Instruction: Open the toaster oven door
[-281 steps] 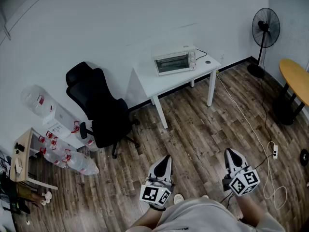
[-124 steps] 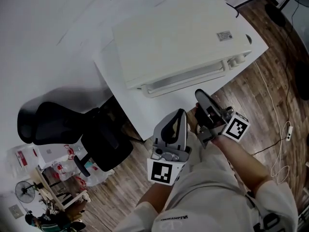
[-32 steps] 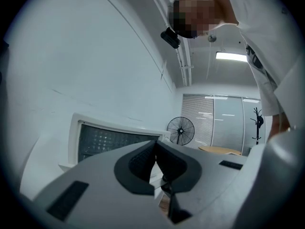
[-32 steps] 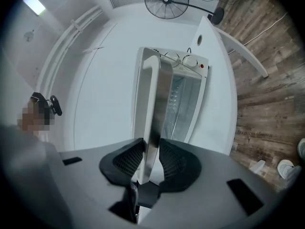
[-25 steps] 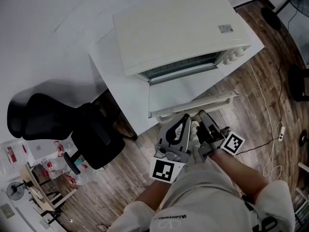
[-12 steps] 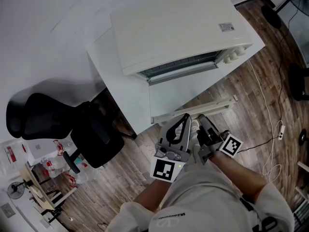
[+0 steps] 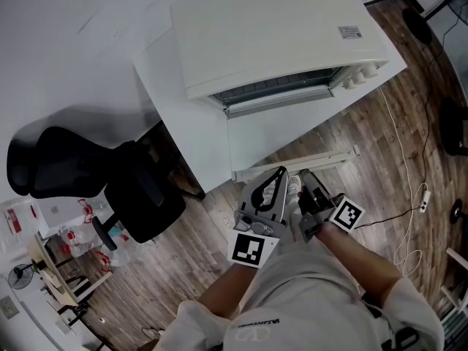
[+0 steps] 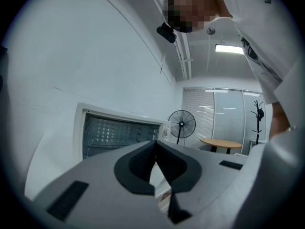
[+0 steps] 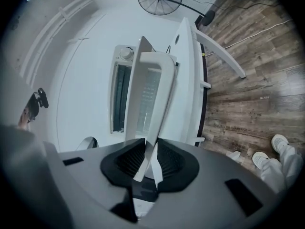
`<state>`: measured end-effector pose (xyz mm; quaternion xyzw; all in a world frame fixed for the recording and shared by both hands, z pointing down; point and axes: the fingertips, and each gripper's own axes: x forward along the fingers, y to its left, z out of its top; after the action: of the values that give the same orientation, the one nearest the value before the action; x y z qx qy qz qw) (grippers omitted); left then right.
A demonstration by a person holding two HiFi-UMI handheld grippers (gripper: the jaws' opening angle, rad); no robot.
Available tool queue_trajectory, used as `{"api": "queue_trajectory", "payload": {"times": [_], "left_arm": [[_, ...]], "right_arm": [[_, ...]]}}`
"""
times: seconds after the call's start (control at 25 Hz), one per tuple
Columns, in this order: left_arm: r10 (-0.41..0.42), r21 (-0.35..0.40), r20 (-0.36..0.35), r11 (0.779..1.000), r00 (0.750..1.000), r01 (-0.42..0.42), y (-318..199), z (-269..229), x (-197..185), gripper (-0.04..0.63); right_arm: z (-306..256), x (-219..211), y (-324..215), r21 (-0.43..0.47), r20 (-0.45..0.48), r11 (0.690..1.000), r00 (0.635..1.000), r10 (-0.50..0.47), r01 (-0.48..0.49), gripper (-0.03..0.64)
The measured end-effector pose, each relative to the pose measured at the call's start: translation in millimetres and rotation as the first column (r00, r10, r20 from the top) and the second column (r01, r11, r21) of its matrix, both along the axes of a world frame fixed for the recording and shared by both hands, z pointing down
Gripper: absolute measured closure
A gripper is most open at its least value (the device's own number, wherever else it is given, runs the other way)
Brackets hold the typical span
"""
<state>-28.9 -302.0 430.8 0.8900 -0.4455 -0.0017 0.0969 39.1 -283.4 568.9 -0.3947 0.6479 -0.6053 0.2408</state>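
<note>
White oven door (image 7: pixel 284 131) lies open — right claw (image 9: pixel 148 146) tightening on handle (image 7: pixel 296 164), left claw (image 8: pixel 156 143) clenched.

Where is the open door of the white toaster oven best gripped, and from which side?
Grip the white handle bar along the free front edge of the door, near its middle. The bar stands off the panel, so jaws fit around it. Come from the front, opposite the edge hinged to the toaster oven.

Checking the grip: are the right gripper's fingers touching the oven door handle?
Touching. The right gripper view shows its fingers, which have just closed further, pressing the door handle between them.
</note>
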Motion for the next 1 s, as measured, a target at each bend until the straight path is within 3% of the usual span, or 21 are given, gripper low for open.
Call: {"api": "queue_trajectory", "payload": {"times": [0.44, 1.0], "left_arm": [[-0.035, -0.017, 0.075, 0.999, 0.997, 0.036, 18, 47, -10, 0.586], [-0.078, -0.024, 0.041, 0.997, 0.996, 0.079, 15, 71, -12, 0.586]], "right_arm": [[55, 3, 10, -0.093, -0.012, 0.995, 1.0, -0.028, 0.027, 0.526], [102, 2, 10, -0.156, -0.015, 0.987, 0.999, -0.035, 0.032, 0.525]]}}
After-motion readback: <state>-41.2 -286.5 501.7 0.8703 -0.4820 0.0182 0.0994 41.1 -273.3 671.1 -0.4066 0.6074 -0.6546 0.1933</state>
